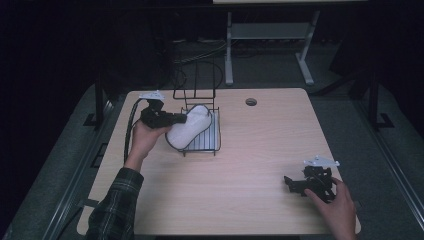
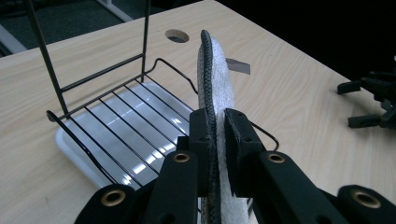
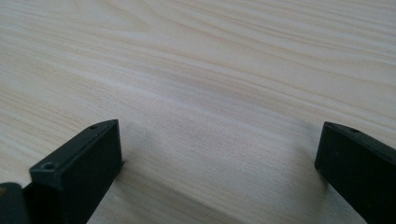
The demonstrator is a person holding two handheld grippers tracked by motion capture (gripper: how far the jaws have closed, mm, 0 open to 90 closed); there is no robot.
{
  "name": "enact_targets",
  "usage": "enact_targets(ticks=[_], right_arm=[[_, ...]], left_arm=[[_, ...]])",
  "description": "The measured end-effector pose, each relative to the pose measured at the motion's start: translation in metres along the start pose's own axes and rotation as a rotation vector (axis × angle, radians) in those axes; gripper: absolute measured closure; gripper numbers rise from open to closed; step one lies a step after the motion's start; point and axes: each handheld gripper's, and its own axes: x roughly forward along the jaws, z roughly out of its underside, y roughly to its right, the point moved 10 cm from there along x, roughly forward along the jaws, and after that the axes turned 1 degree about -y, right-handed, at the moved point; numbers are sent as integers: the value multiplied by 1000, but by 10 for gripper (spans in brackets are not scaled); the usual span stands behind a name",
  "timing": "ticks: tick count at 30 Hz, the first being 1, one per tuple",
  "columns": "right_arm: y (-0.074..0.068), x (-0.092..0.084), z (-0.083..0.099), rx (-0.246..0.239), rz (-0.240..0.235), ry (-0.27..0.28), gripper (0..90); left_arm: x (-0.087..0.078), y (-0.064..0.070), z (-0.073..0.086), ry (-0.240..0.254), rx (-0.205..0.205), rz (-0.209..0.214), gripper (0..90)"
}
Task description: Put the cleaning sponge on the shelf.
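Room dark, table (image 1: 240, 165) lit from above; surroundings near black. Glare streaks on tray (image 2: 126, 135). Soft jaw shadows on wood in right gripper view; nearest jaw parts slightly blurred

The table (image 1: 240, 170) is light wood with a small round hole (image 1: 251, 102) near its far edge. Another table's white legs (image 1: 305, 60) stand on the dark floor (image 1: 345, 115) behind it.
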Motion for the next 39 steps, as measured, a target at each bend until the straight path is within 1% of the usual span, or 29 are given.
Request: enact_targets(ticks=[3,4,5,6,8,10,12,13,14,15,16,17,18,21,26,29,30,31,32,33,35,38,39], right_arm=[[0,0,0,0,0,0,2],[0,0,0,0,0,0,2],[0,0,0,0,0,0,2],[0,0,0,0,0,0,2],[0,0,0,0,0,0,2],[0,0,0,0,0,0,2],[0,0,0,0,0,0,2],[0,0,0,0,0,0,2],[0,0,0,0,0,0,2],[0,0,0,0,0,0,2],[0,0,0,0,0,0,2],[0,0,0,0,0,0,2],[0,0,0,0,0,0,2],[0,0,0,0,0,0,2],[0,0,0,0,0,0,2],[0,0,0,0,0,0,2],[0,0,0,0,0,0,2],[0,0,0,0,0,0,2],[0,0,0,0,0,0,2],[0,0,0,0,0,0,2],[0,0,0,0,0,0,2],[0,0,0,0,0,0,2],[0,0,0,0,0,0,2]], left_arm=[[3,-2,-3,4,-2,0,817],[5,-3,-4,6,-8,5,817],[8,-3,-3,-3,-15,11,817],[12,-5,-3,-9,-19,2,817],[15,-7,-4,-14,-22,1,817],[17,-9,-4,-22,-17,-3,817],[20,-13,-5,-26,-23,-4,817],[20,-13,-5,-26,-23,-4,816],[22,-17,-5,-23,-29,-5,816],[22,-17,-5,-23,-29,-5,816],[24,-20,-3,-24,-44,-2,815],[24,-20,-3,-24,-44,-2,815],[26,-24,0,-30,-56,-9,813],[28,-26,2,-34,-60,-7,810],[33,-31,3,-32,-57,-24,802],[36,-34,5,-31,-67,-33,784],[37,-36,6,-38,-58,-45,780],[37,-36,6,-38,-58,-45,774],[38,-38,6,-39,-55,-56,767],[38,-38,6,-39,-55,-56,760],[38,-42,8,-45,-56,-73,747],[38,-45,9,-47,-59,-81,737],[38,-47,10,-51,-60,-92,733]])
